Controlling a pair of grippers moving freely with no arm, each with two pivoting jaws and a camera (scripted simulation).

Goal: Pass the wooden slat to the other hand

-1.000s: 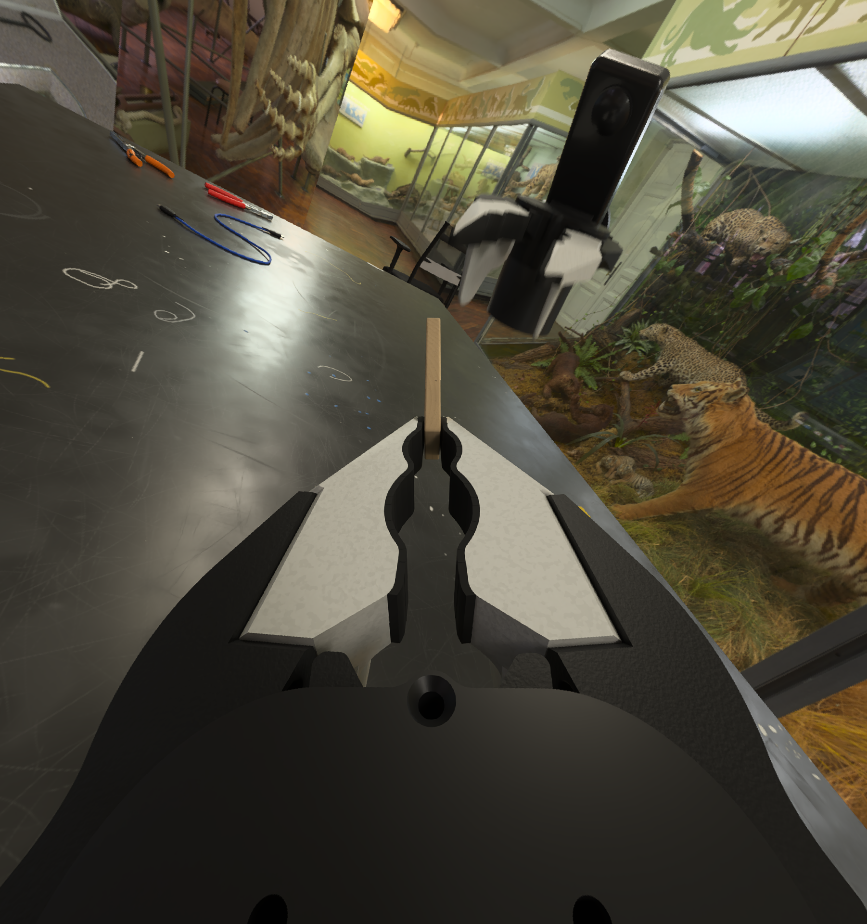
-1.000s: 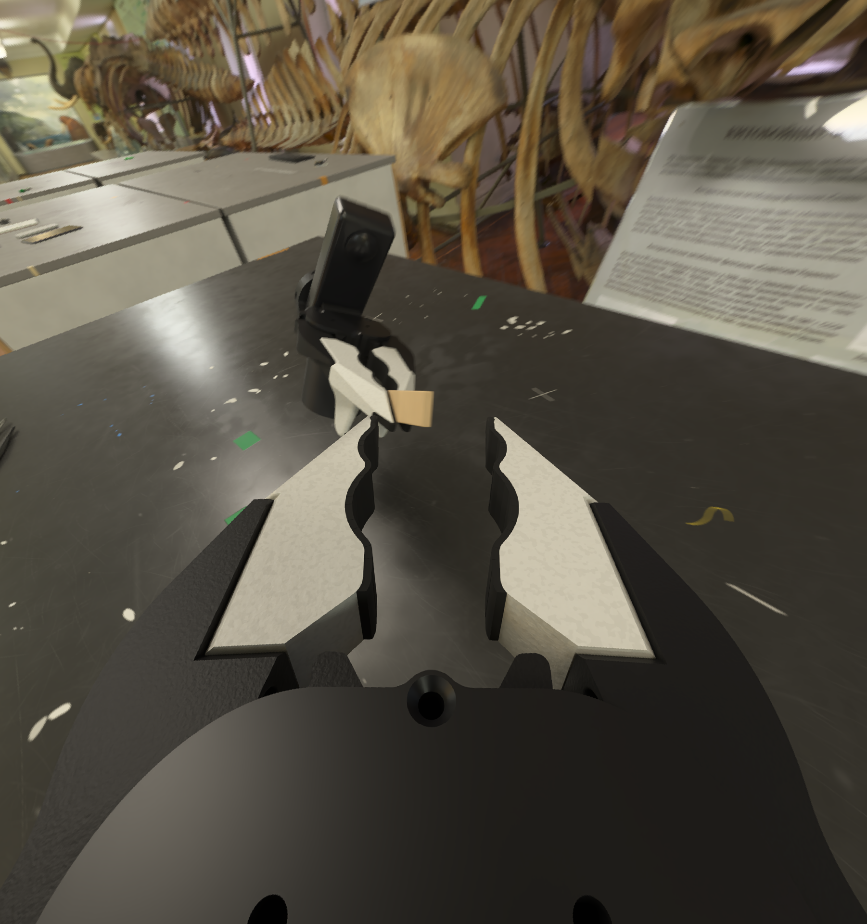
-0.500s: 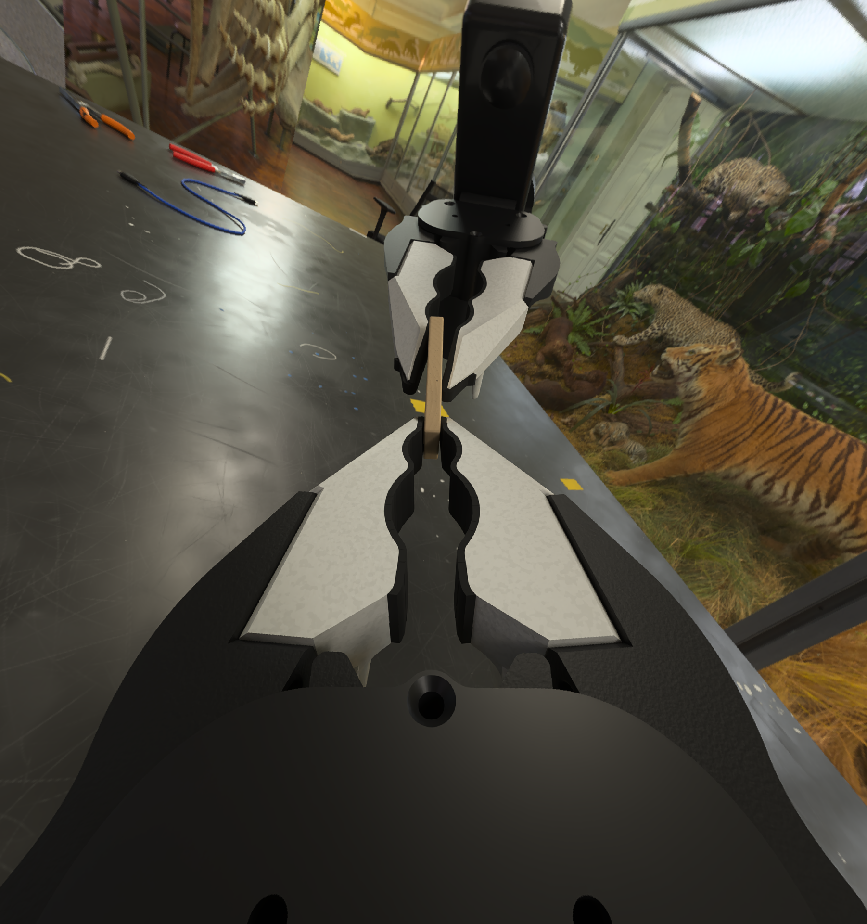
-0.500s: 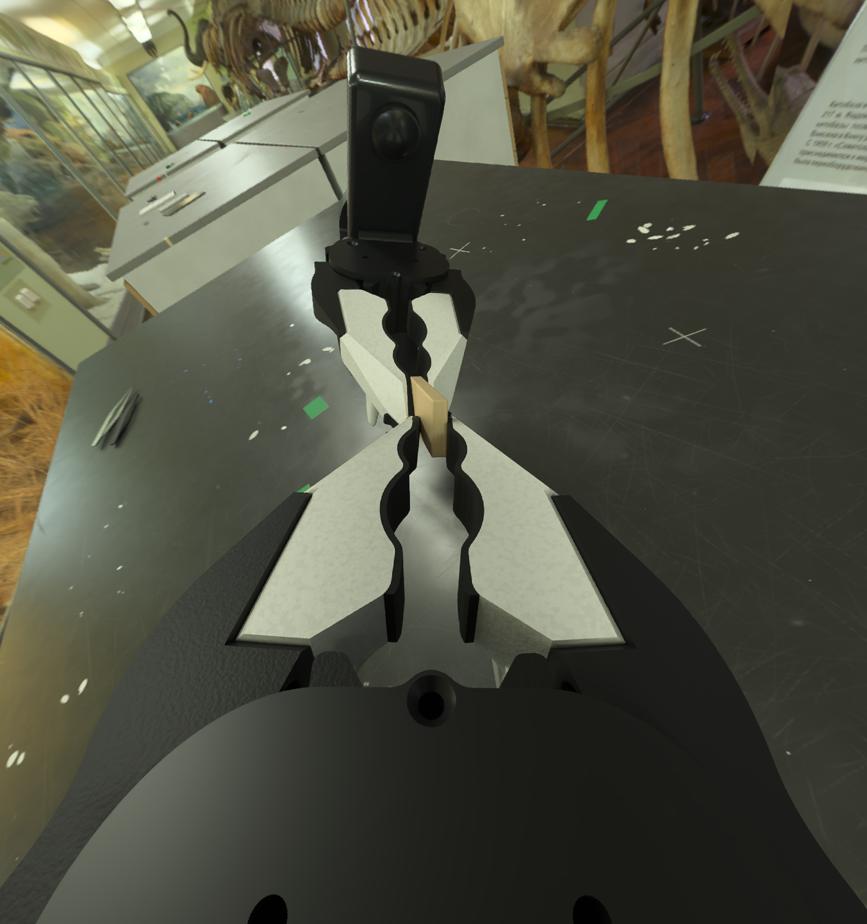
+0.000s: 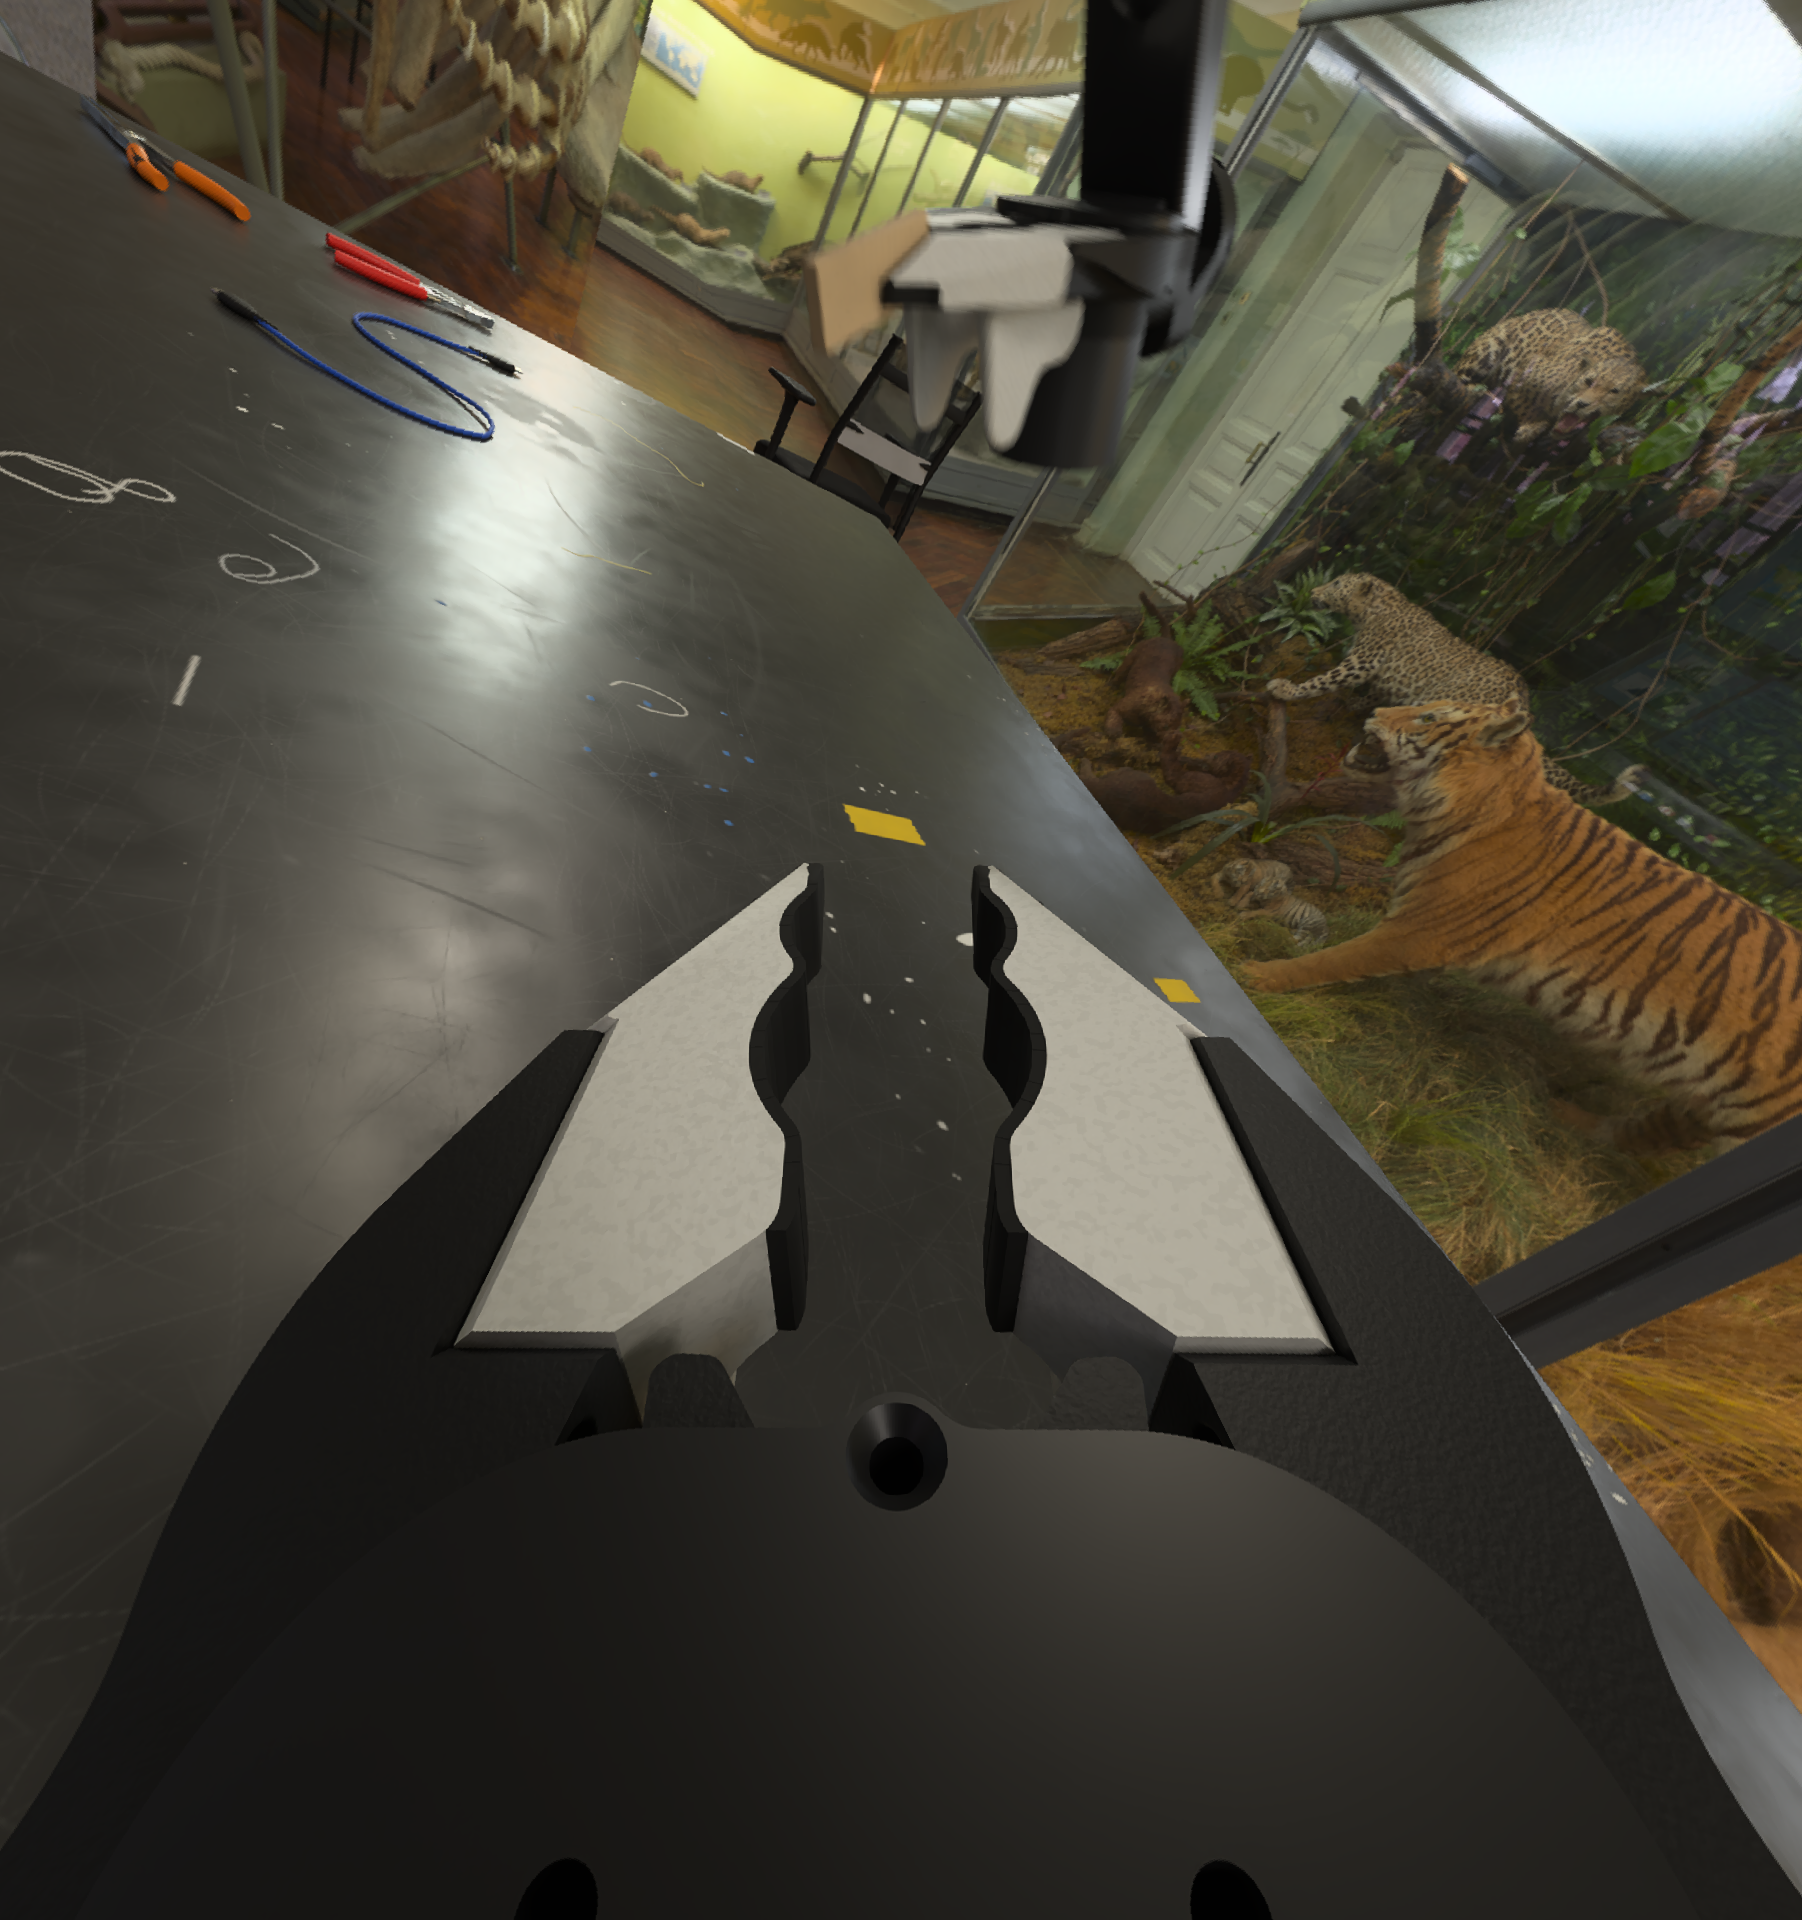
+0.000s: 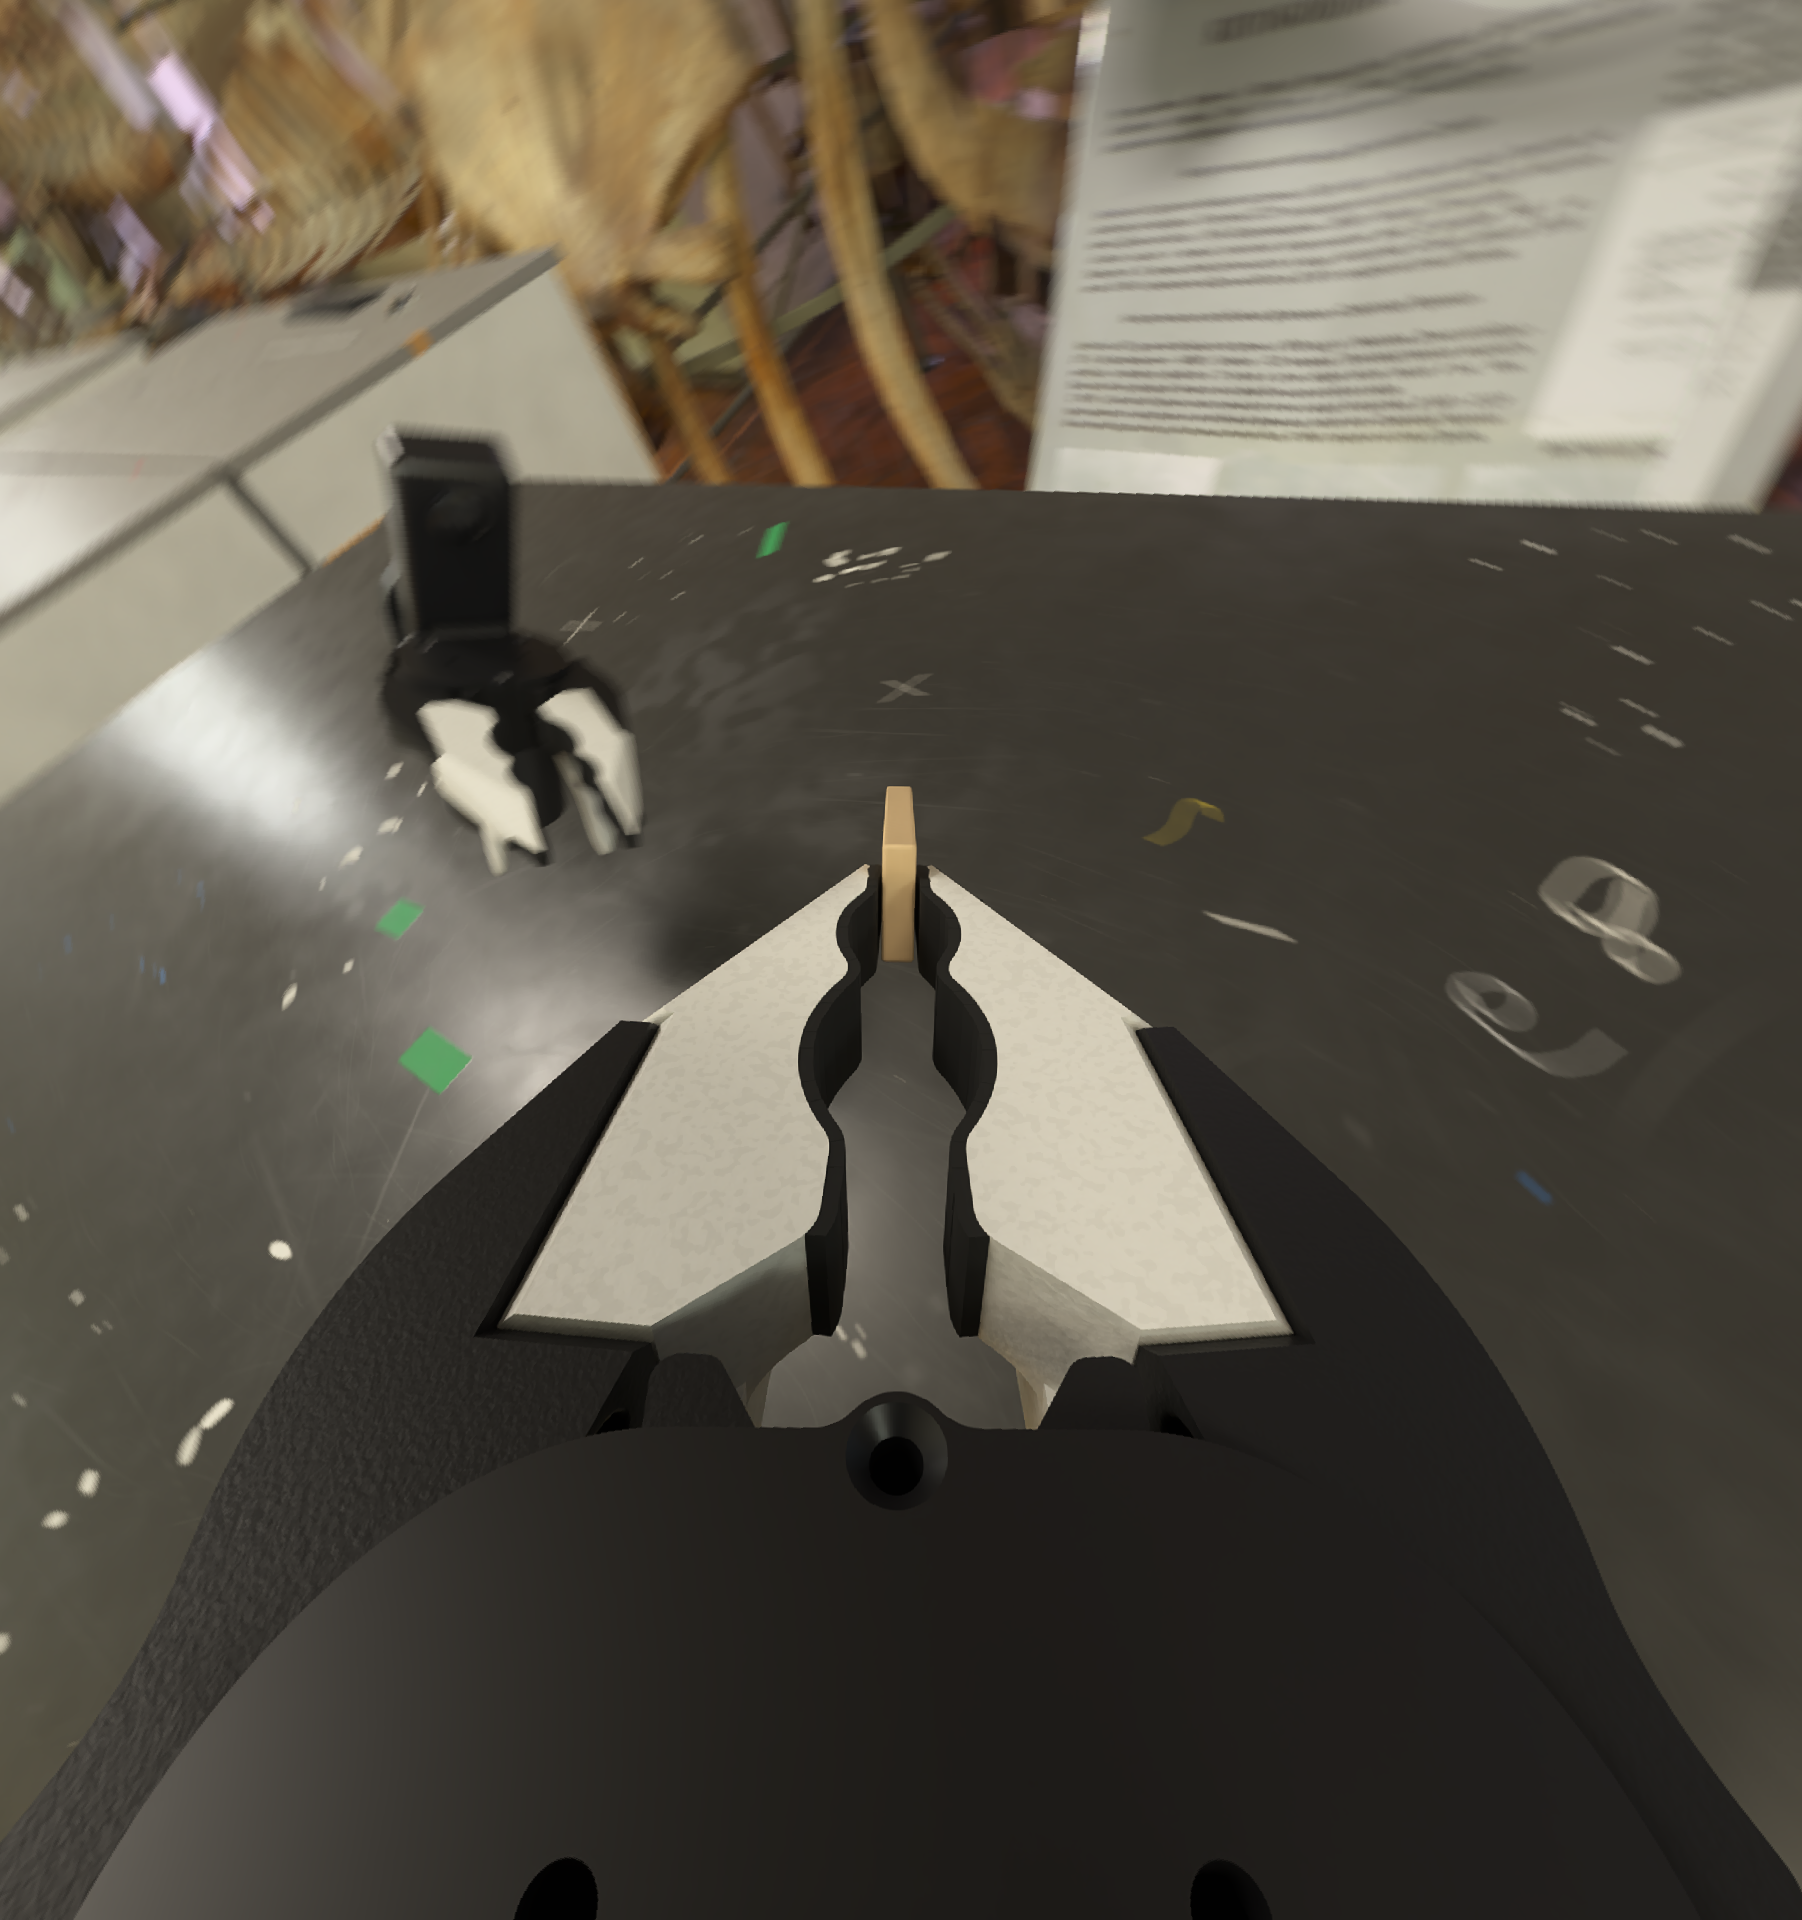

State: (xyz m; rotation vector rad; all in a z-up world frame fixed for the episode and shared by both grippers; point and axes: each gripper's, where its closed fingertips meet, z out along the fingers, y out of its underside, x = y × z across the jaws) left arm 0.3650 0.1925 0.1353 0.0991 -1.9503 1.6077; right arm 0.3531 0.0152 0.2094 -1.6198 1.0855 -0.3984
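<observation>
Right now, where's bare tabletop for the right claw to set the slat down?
Right claw grips the wooden slat. Bare black tabletop lies between the chalk loops and yellow tape. Crowded at the far edge: blue cable, red pliers, orange cutters.

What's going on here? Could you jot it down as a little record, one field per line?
Holder of slat: right gripper, shut on the wooden slat
Grip spot: at the fingertips, slat poking out beyond them
Left gripper: open, nothing between its fingers
Spacing: the two grippers are apart
Surface below: dark table
Also on table: blue cable
</observation>
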